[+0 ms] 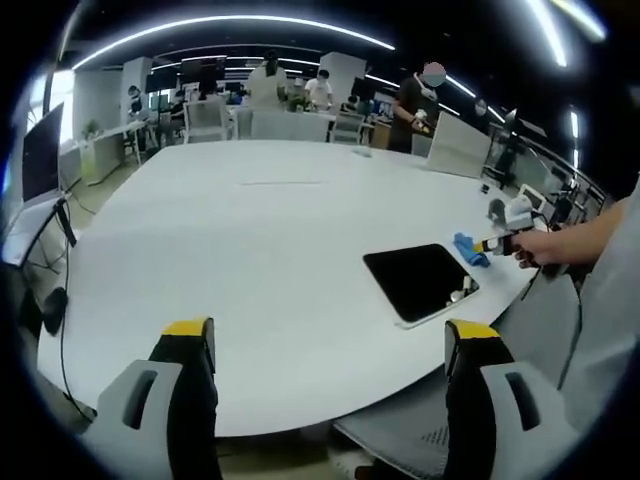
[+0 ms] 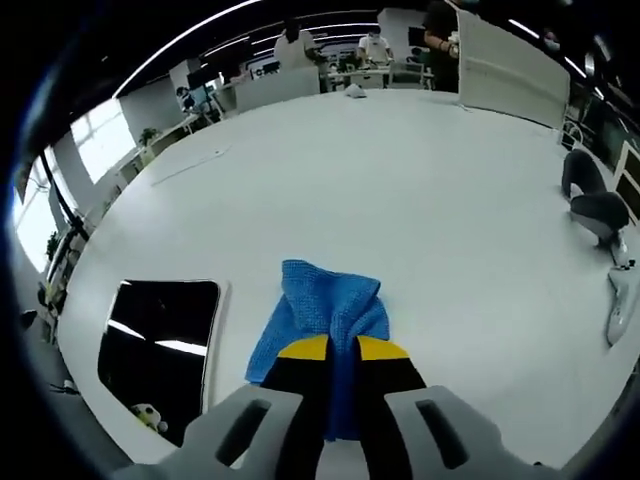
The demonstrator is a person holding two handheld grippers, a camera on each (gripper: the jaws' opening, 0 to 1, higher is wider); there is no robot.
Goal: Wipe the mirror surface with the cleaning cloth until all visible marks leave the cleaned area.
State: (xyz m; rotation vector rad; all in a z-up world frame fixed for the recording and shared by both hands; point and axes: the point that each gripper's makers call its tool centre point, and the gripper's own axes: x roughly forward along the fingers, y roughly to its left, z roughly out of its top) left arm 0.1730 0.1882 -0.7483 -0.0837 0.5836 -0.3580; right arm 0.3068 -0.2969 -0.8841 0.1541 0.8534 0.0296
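Observation:
The mirror (image 1: 420,280) is a dark rectangle in a white frame, lying flat near the table's edge; it also lies at lower left in the right gripper view (image 2: 160,335). The blue cleaning cloth (image 2: 325,310) rests on the table beside the mirror, off the glass. My right gripper (image 2: 342,350) is shut on the cloth's near edge. In the left gripper view that right gripper (image 1: 500,243) is held by a hand at the blue cloth (image 1: 470,248), just past the mirror's far corner. My left gripper (image 1: 330,330) hangs open over the table edge, well short of the mirror.
The large white table (image 1: 260,230) stretches away toward people and desks. A grey chair (image 1: 400,435) sits below the near edge. In the right gripper view a dark grey object (image 2: 590,195) and a white device (image 2: 620,300) lie at the right, and a white panel (image 2: 505,60) stands at the far side.

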